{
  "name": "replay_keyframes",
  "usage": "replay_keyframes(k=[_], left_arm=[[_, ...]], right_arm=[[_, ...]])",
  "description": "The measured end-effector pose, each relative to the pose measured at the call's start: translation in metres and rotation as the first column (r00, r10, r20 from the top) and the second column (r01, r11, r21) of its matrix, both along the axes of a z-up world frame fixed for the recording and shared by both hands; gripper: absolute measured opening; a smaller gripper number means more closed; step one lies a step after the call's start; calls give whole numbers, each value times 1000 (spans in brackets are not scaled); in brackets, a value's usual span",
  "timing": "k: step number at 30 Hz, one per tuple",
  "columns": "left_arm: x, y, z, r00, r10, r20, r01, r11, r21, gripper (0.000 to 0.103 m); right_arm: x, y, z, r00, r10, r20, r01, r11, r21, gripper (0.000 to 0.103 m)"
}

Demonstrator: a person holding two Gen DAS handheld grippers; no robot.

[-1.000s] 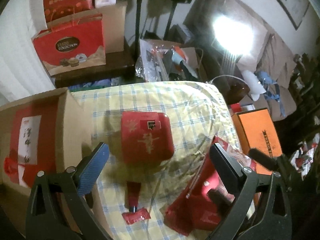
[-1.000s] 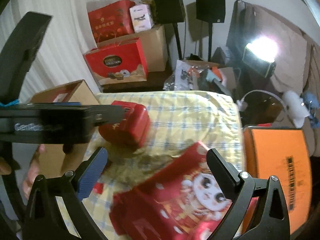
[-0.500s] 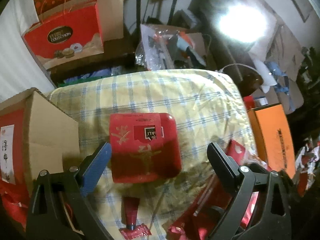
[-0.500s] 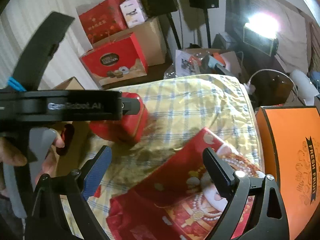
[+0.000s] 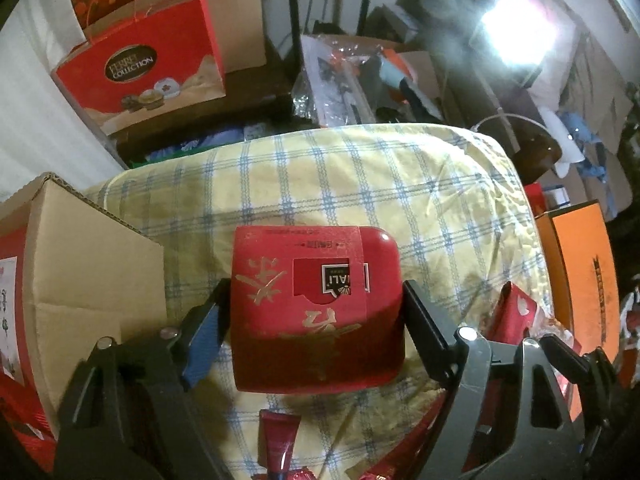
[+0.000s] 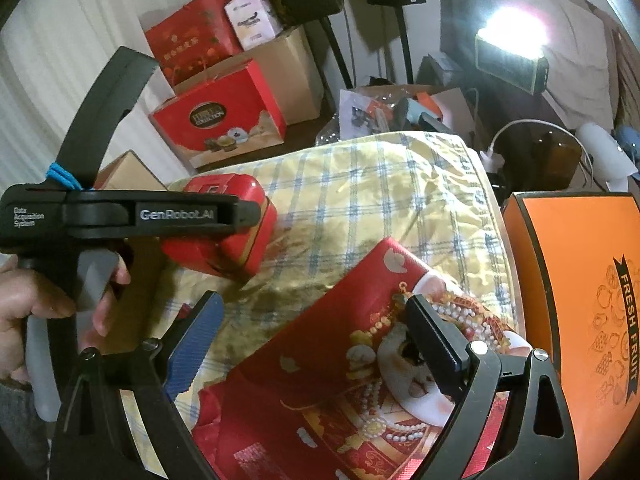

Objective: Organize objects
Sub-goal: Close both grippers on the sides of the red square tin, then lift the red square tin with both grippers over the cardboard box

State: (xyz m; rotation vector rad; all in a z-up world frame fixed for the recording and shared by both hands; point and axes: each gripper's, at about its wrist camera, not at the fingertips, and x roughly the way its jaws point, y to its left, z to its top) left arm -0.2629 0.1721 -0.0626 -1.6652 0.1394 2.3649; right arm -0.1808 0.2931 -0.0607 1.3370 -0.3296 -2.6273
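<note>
A red tin [image 5: 316, 308] with gold characters lies on the yellow checked cloth [image 5: 360, 184]. My left gripper [image 5: 314, 312] points down over it, jaws closing, and its blue pad [image 5: 204, 336] and black finger [image 5: 424, 332] meet the tin's two sides. In the right wrist view the tin [image 6: 244, 240] is half hidden behind the left tool's black housing [image 6: 140, 216], which a hand [image 6: 40, 312] holds. My right gripper [image 6: 316, 336] hangs open over a red packet with a cartoon figure [image 6: 340, 360] and does not touch it.
An open cardboard box [image 5: 80, 272] stands left of the tin. An orange fruit box [image 6: 580, 300] sits beside the cloth's right edge. A small red tube [image 5: 280, 440] lies just in front of the tin. Gift bags and boxes [image 5: 140, 68] crowd the back.
My left gripper came down over the red tin and its jaws narrowed from wide apart to the tin's sides. The right gripper sank a little toward the red packet.
</note>
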Motion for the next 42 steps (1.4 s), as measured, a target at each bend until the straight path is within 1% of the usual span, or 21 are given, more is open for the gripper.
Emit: replay_keyframes(k=[3,6,10,13,15,17,19,22,25,28,31,33,34,37,42], left_arm=[[4,3,0,1000,-6,-20,6,1000,-14,80],[7,7,-1,1000,-19,-22,19,1000,-14,79],[7,4,0,1000,-5,30,4,998,62,79],[7,1,2,997,4,73,-12,993,113,79],[9,1,4,996,-1,90,-10,992,127,79],[14,2,7,995,-13,94,0,990,138,79],[18,3,11,996,-21,86,9,990,140,79],[26,2,19,996,-32,78,20,988,154,79],[32,1,25,997,-41,71,29,986,163,79],[38,-2,32,996,-57,67,45,984,174,79],[44,-9,42,996,-62,59,50,980,191,79],[48,-14,49,997,-61,46,51,980,193,79],[50,-17,51,997,-59,44,49,979,197,79],[55,-28,62,998,-53,33,45,977,208,79],[66,-50,90,999,-42,-14,44,975,219,79]], right_arm=[[1,0,2,1000,-2,-4,2,1000,0,94],[2,0,5,1000,-1,-11,1,1000,6,94],[4,-6,4,1000,15,-18,-15,1000,15,94],[5,-18,1,999,46,-23,-45,999,29,94],[4,-24,-1,998,61,-25,-61,998,23,94],[2,-28,-3,997,69,-18,-70,997,-15,94],[0,-28,-5,997,70,-13,-71,995,-71,94],[-2,-28,-5,997,70,-19,-72,989,-130,94],[-2,-31,-1,997,77,-27,-81,981,-178,94],[-2,-36,4,996,76,-36,-82,976,-201,94],[0,-37,7,995,94,-42,-101,959,-266,88],[2,-43,13,992,114,-45,-122,949,-291,80],[3,-48,17,992,121,-44,-129,951,-280,75],[7,-59,30,989,141,-52,-150,955,-257,74],[12,-81,56,982,176,-71,-188,956,-227,74]])
